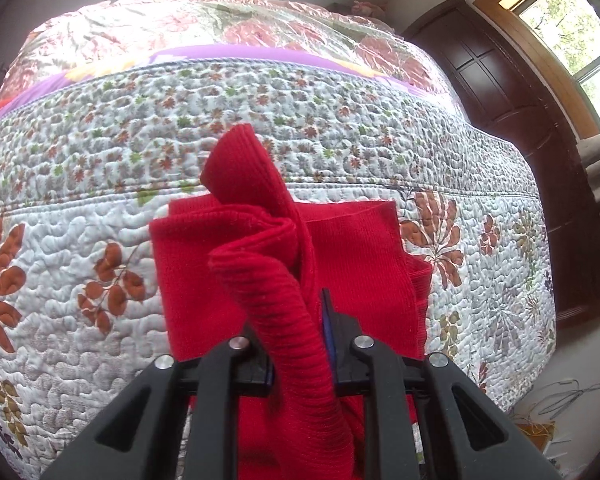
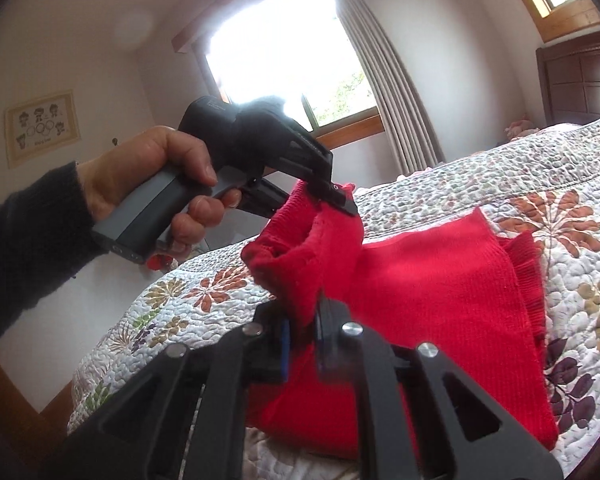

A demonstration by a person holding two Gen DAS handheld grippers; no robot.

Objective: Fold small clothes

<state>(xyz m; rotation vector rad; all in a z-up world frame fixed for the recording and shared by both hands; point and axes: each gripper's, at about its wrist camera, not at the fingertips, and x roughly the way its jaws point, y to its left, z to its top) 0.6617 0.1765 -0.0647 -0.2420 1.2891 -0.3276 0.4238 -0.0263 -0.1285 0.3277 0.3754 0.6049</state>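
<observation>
A red ribbed knit garment point(image 1: 356, 248) lies partly folded on the floral quilt point(image 1: 100, 184). My left gripper point(image 1: 300, 320) is shut on a rolled ribbed edge of it, lifted off the bed. In the right wrist view the same red garment point(image 2: 440, 280) spreads to the right, and my right gripper point(image 2: 302, 320) is shut on another raised fold near its left side. The left gripper point(image 2: 338, 196), held by a hand point(image 2: 156, 184), pinches the cloth just above and behind my right one.
The quilted bed point(image 2: 560, 168) fills most of both views. A dark wooden cabinet point(image 1: 512, 128) stands to the right of the bed, with windows point(image 2: 284, 64) and a grey curtain point(image 2: 400, 92) behind. Cables lie on the floor point(image 1: 560, 396) at the bed's right corner.
</observation>
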